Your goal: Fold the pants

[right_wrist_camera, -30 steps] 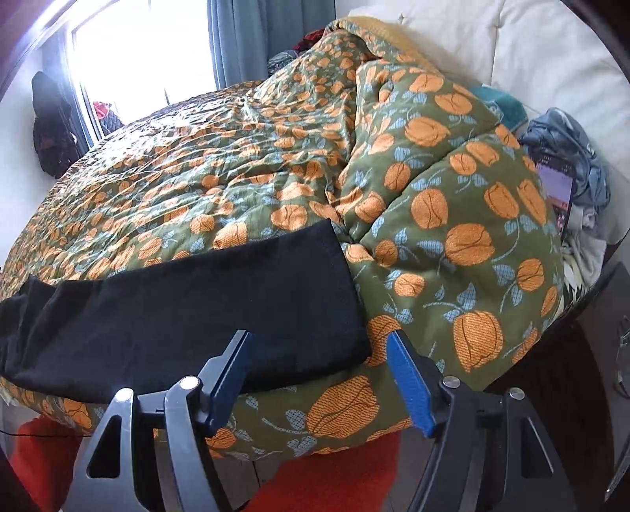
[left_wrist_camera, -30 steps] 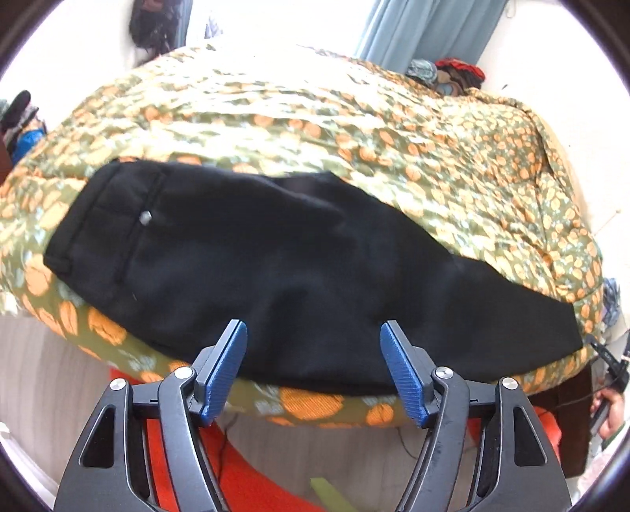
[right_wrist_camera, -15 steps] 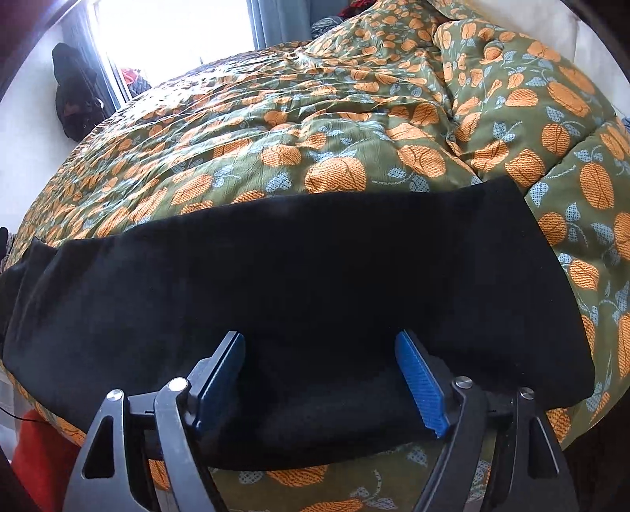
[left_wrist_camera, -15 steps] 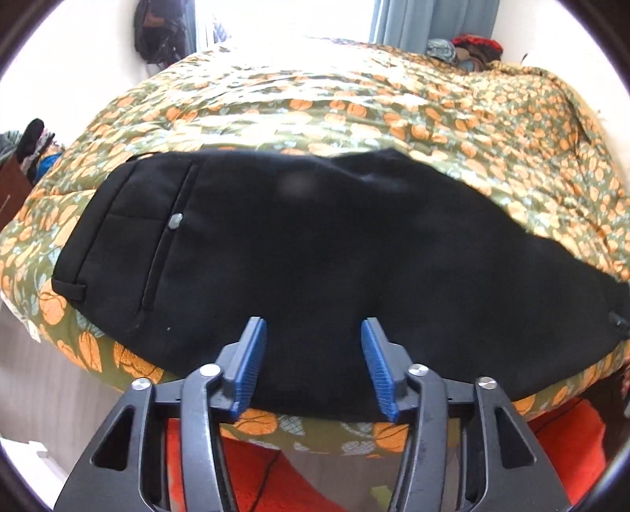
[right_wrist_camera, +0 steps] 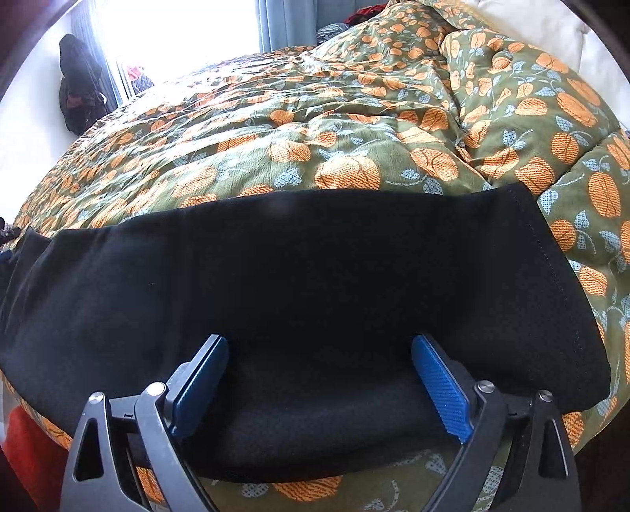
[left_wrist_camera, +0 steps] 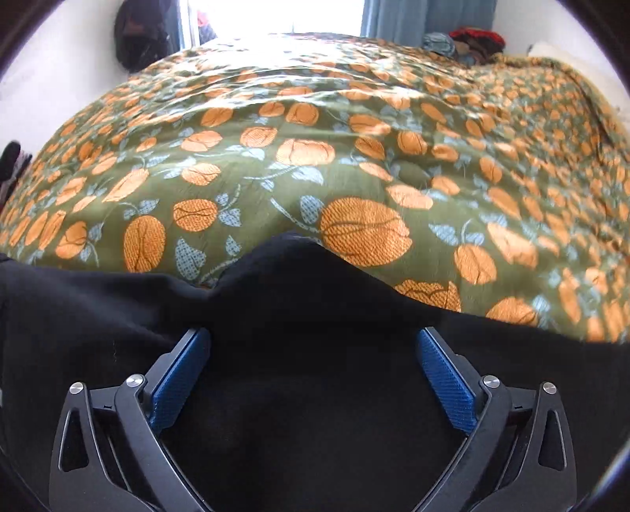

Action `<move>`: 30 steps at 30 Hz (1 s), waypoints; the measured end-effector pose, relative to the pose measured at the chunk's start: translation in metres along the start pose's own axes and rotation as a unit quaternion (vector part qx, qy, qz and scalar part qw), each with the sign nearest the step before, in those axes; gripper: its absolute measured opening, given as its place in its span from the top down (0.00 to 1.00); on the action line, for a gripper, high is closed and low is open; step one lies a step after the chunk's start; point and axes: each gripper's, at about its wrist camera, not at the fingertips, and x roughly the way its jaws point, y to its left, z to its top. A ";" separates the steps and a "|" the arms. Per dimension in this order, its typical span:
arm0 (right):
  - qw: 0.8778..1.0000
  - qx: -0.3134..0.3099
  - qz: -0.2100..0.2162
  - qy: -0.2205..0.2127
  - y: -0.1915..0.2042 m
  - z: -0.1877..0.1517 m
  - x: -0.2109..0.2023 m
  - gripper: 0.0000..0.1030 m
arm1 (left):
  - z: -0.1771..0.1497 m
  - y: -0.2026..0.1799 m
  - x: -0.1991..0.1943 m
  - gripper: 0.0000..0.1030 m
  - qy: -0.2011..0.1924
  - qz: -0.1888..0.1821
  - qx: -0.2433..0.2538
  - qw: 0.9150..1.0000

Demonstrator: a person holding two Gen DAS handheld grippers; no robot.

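Observation:
Black pants [right_wrist_camera: 315, 275] lie flat along the near edge of a bed with a green and orange flowered quilt [right_wrist_camera: 334, 130]. The right gripper [right_wrist_camera: 319, 374] is open, its blue pads [right_wrist_camera: 441, 386] straddling the near edge of the leg, close to the hem [right_wrist_camera: 551, 275]. In the left wrist view the pants [left_wrist_camera: 307, 394] fill the lower frame, with the fabric bunched into a peak ahead. The left gripper [left_wrist_camera: 315, 366] is open, its pads [left_wrist_camera: 181, 378] spread wide over the cloth.
The quilt [left_wrist_camera: 315, 157] stretches far beyond the pants. A bright window and blue curtains [left_wrist_camera: 413, 15] stand behind the bed. A dark bag [right_wrist_camera: 78, 86] hangs at the far left wall. Clothes [left_wrist_camera: 468, 39] are piled at the far corner. A red rug [right_wrist_camera: 27, 445] lies below the bed edge.
Both grippers have moved forward and down onto the pants. The left one went from the bed edge to the middle of the cloth and opened wider; the cloth now bunches ahead of it.

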 end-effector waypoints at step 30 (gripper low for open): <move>1.000 0.003 -0.003 -0.004 0.004 0.001 0.004 0.02 | -0.002 -0.001 -0.007 0.00 -0.018 0.012 0.001 1.000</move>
